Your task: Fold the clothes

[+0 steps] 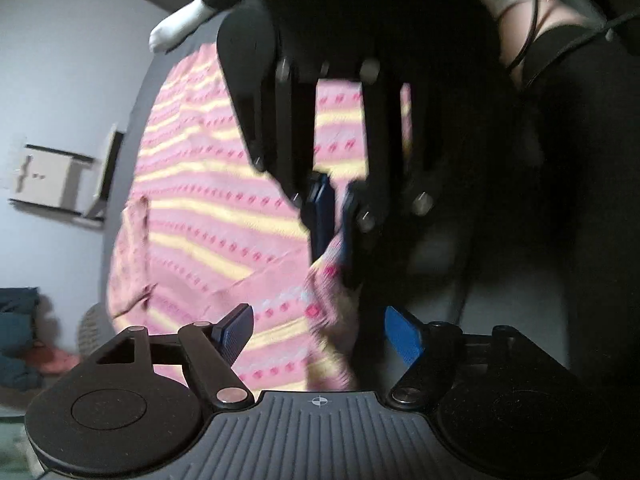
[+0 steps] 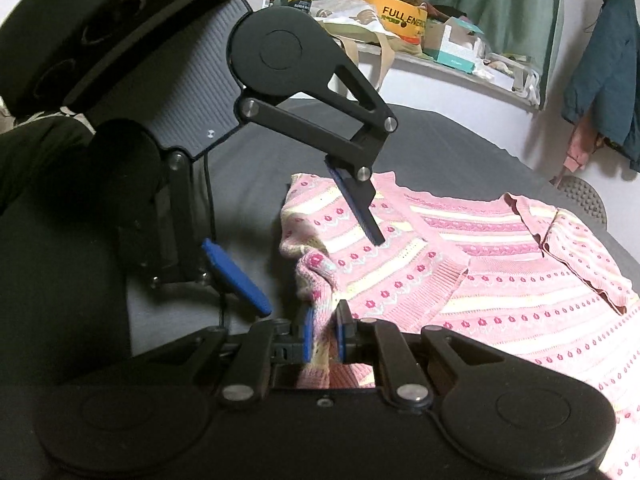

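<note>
The left gripper, jaws spread wide and empty, hovers over the pink striped sweater spread on the dark bed, likely ready to take a second hold. The right gripper is clamped on a bunched sleeve end, lifting it for a fold. Behind, a yellow box holds plush toys.

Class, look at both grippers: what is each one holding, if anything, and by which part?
The right gripper pinches the pink striped sweater at a bunched fold of its edge. The left gripper is open, holding nothing.
</note>
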A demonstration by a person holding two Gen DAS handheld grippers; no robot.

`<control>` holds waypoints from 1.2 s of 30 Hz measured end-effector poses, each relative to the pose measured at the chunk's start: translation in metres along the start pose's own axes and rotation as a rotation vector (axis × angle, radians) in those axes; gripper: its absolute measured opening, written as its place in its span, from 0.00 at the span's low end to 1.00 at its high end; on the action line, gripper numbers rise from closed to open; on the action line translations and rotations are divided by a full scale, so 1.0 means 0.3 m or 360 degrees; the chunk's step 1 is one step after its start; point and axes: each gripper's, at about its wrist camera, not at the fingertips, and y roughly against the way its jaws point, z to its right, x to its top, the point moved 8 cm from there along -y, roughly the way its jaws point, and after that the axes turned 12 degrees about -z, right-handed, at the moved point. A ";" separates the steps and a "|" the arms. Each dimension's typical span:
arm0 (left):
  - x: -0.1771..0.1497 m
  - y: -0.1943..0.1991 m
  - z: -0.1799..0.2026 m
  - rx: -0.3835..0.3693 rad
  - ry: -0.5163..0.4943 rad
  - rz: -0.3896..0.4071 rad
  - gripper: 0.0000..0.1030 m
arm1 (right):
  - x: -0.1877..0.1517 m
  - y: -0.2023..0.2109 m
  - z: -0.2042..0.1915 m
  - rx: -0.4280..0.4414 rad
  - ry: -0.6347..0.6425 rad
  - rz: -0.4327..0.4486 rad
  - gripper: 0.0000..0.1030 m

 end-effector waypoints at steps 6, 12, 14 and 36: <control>0.011 -0.008 -0.014 0.0018 0.0032 0.0003 0.64 | 0.012 -0.007 0.005 -0.0006 0.0012 0.0002 0.11; 0.012 -0.031 -0.036 -0.0010 0.0132 -0.0016 0.12 | 0.012 -0.013 0.005 -0.0017 0.0024 -0.0010 0.12; 0.013 -0.039 -0.044 -0.0019 0.0165 -0.0022 0.10 | 0.001 -0.005 0.003 -0.0040 0.0040 -0.0024 0.26; 0.014 -0.040 -0.046 0.0002 0.0349 -0.0111 0.10 | -0.494 0.388 0.001 -0.0538 0.0290 -0.0874 0.61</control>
